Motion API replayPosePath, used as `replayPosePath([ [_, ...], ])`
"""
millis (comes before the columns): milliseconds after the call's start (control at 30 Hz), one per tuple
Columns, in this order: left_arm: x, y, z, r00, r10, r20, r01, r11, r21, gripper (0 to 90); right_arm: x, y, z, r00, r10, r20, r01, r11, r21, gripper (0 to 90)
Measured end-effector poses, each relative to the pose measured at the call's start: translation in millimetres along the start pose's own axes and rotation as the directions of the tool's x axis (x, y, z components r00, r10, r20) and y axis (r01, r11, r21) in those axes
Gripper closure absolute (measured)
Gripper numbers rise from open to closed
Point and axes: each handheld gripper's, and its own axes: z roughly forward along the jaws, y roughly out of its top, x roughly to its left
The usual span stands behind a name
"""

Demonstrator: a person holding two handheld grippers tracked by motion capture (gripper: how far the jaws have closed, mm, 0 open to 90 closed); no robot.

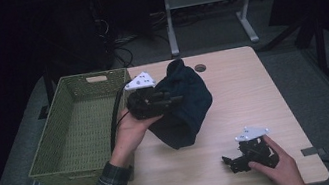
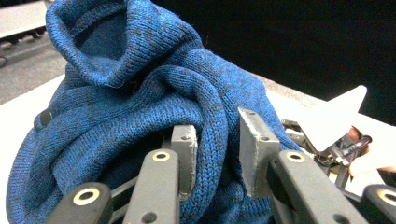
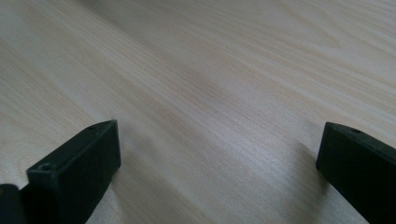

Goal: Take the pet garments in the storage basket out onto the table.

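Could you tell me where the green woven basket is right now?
In the high view, the green woven basket sits at the table's left edge, beside the left gripper.

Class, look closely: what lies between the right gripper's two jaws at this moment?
Nothing but bare wooden table: the right gripper view shows its jaws spread wide over it.

There is one blue knitted garment, and one green woven basket. There is one wooden tabletop with one small round hole in it. Two grippers are counted: one left gripper and one right gripper. Two hands hold them.
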Motion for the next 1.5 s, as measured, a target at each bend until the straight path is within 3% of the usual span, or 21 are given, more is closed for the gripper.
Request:
replayPosePath([
  [400,-1.5,-13.6,46.1,0.9997,-0.017,0.016,0.016,0.9974,0.07,69.7,0.0,-0.1,0.1,1.0,0.0,0.0,0.0,1.0,-0.001,0.0],
  [533,-0.1,-23.2,66.9,0.9991,-0.036,0.021,0.034,0.994,0.104,69.7,0.0,-0.1,0.1,1.0,-0.001,0.0,0.001,1.0,-0.001,0.0],
  [767,0.1,-34.1,93.1,0.998,-0.039,0.051,0.03,0.9875,0.155,69.7,0.1,-0.1,0.0,1.0,0.001,0.0,-0.001,1.0,0.002,0.0],
  [1133,1.0,-61.2,142.9,0.9964,-0.065,0.054,0.05,0.9666,0.251,69.6,0.0,-0.2,-0.1,1.0,-0.001,-0.001,0.001,1.0,0.001,0.0],
  [1400,4.4,-75.9,163.3,0.9965,-0.065,0.053,0.046,0.9522,0.302,67.6,-0.1,-0.2,-0.1,1.0,-0.004,0.001,0.004,1.0,-0.001,0.0],
  [1500,4.4,-77.0,164.7,0.9966,-0.064,0.051,0.045,0.9504,0.308,65.5,0.3,-0.4,0.0,1.0,0.003,-0.002,-0.003,1.0,0.001,0.0],
])
